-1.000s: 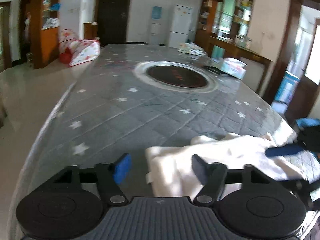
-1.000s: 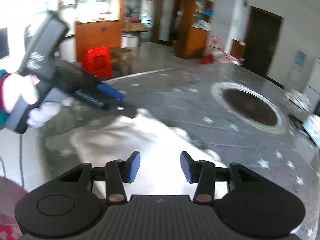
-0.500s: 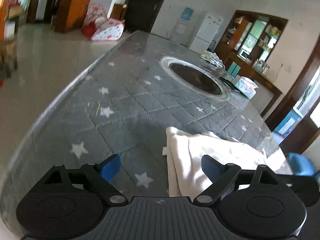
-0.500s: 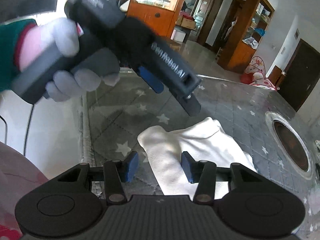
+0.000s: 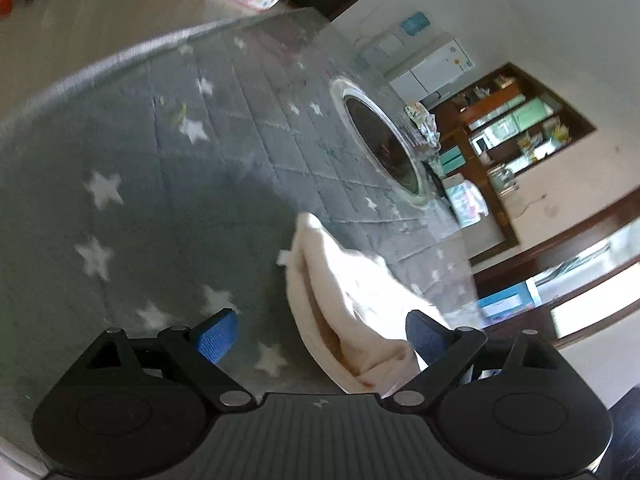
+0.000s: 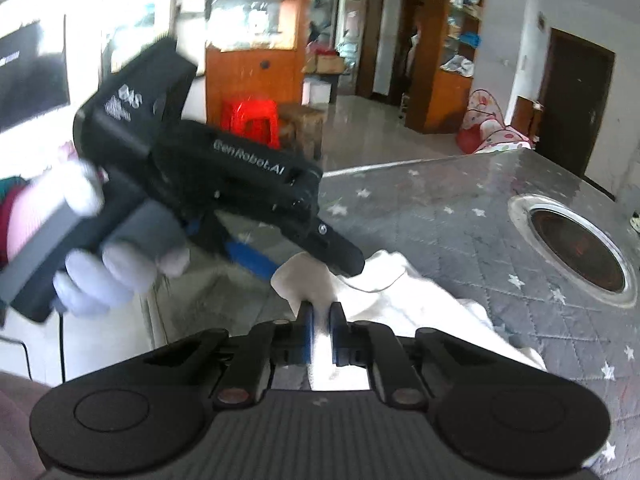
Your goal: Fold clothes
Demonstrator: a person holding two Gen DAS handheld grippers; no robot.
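White garment (image 6: 420,312), right tool (image 6: 320,320) pinching it, left tool (image 5: 320,332) spread, right view only.

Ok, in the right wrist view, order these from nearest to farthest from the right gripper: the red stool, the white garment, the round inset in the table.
1. white garment: pinched between the fingers of the right gripper.
2. round inset: to the right, set in the star-patterned table.
3. red stool: on the floor beyond the table's far edge, upper left.

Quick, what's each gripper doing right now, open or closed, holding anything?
Left gripper: open, holding nothing, garment lying between its fingers.
Right gripper: closed on the garment's edge.
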